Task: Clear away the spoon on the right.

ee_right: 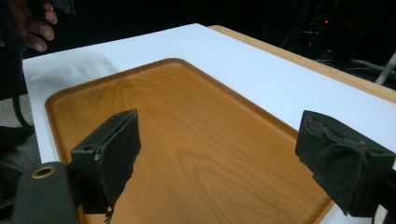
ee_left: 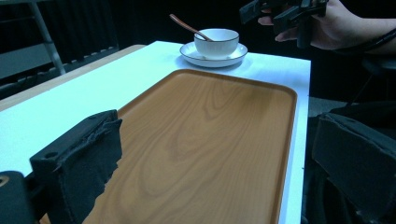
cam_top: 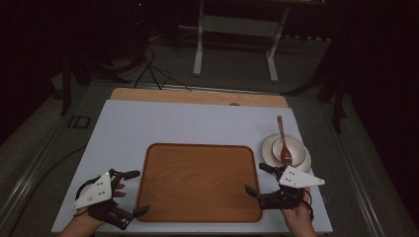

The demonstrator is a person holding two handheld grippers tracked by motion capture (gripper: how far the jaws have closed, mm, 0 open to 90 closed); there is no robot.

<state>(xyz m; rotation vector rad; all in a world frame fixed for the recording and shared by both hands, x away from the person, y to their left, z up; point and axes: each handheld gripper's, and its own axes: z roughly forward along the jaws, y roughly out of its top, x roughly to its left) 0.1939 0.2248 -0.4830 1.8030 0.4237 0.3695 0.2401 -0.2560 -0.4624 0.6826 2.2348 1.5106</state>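
Closest to the camera are the two hands coming in at the bottom edge of the high view, each holding a gripper. On the left, the left gripper (cam_top: 136,192) sits just off the tray's left edge with its jaws spread wide, nothing between them. In the left gripper view those jaws frame the near side of the tray with lots of bare wood between them, so definitely spread and empty.

Moving right, the wooden tray (cam_top: 197,182) lies flat in the middle of the white table top (cam_top: 188,123), long side toward the person, rounded corners, low raised rim, nothing on it.

Next comes the right gripper (cam_top: 258,178), at the tray's right edge, jaws also wide apart and pinching nothing. The right gripper view looks across the tray between its two black pads, with the tray's far rim and white table beyond.

Furthest right and a bit farther back, a white bowl (cam_top: 288,148) sits on a white saucer (cam_top: 267,148), just beside the tray's far right corner but not touching it. A brown spoon (cam_top: 282,138) rests in the bowl, handle pointing away from the person.
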